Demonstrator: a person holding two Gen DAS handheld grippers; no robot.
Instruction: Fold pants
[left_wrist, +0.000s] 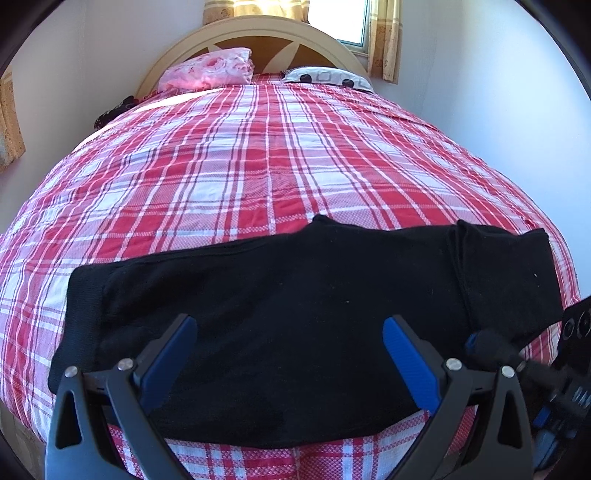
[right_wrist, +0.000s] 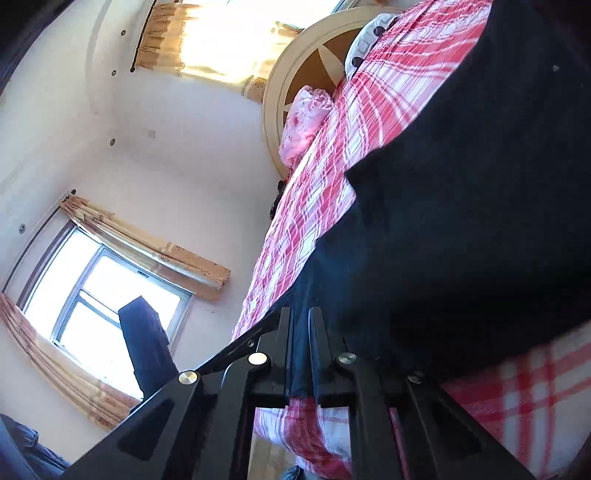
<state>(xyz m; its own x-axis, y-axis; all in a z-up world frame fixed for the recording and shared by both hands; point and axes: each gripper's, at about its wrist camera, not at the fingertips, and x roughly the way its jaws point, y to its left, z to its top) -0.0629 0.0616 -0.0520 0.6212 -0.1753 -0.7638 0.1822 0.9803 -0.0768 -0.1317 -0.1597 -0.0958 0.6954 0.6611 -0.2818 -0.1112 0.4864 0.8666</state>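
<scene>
Black pants (left_wrist: 288, 325) on plaid bed (left_wrist: 258, 155), left gripper (left_wrist: 290, 332) jaws spread, right gripper (right_wrist: 301, 325) jaws pinching pants

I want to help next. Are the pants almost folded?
Partly. The black pants already lie doubled in a wide band on the checked bed. The right tool is pinching one edge; the left tool hangs open above. Folding them smaller is left.

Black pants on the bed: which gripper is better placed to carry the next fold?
Right. The right gripper is already shut on the black pants at their edge; the left gripper hangs open above the middle, holding nothing.
</scene>
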